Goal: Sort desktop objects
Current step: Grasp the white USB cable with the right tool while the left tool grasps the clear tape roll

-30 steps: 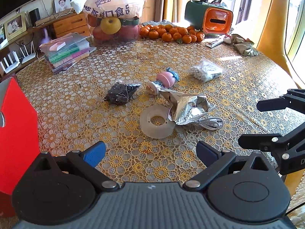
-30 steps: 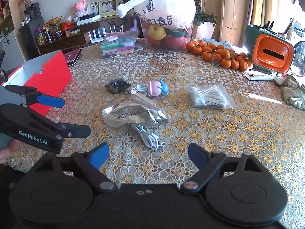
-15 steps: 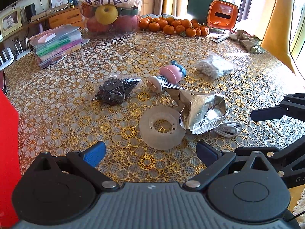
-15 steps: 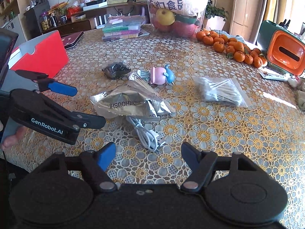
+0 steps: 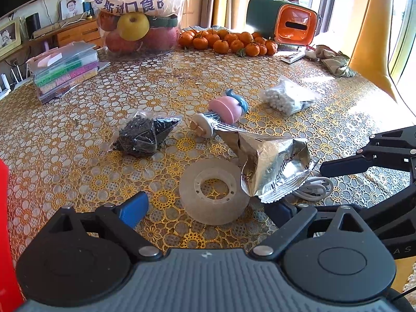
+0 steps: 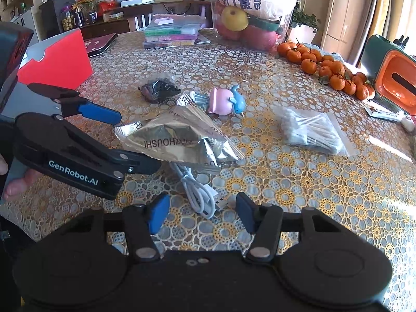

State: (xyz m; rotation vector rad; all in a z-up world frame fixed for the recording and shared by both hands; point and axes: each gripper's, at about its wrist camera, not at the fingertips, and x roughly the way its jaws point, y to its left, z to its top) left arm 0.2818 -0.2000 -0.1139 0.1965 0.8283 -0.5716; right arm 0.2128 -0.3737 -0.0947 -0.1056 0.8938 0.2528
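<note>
Crinkled silver foil snack bag (image 5: pixel 273 166) lies mid-frame on the gold lace-patterned tabletop (image 5: pixel 78 135), overlapping a coiled white cable (image 6: pixel 200 195) — a frosted plastic ring (image 5: pixel 213 192) just beside it. My left gripper (image 5: pixel 208 209) gapes wide near the ring; my right gripper (image 6: pixel 201 214) hangs open around the cable.

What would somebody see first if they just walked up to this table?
Probably the crinkly silver foil bag in the middle of the lacy gold tablecloth, between the open left tongs and open right tongs. Then the row of oranges at the far edge, beside a big bag of apples.
</note>
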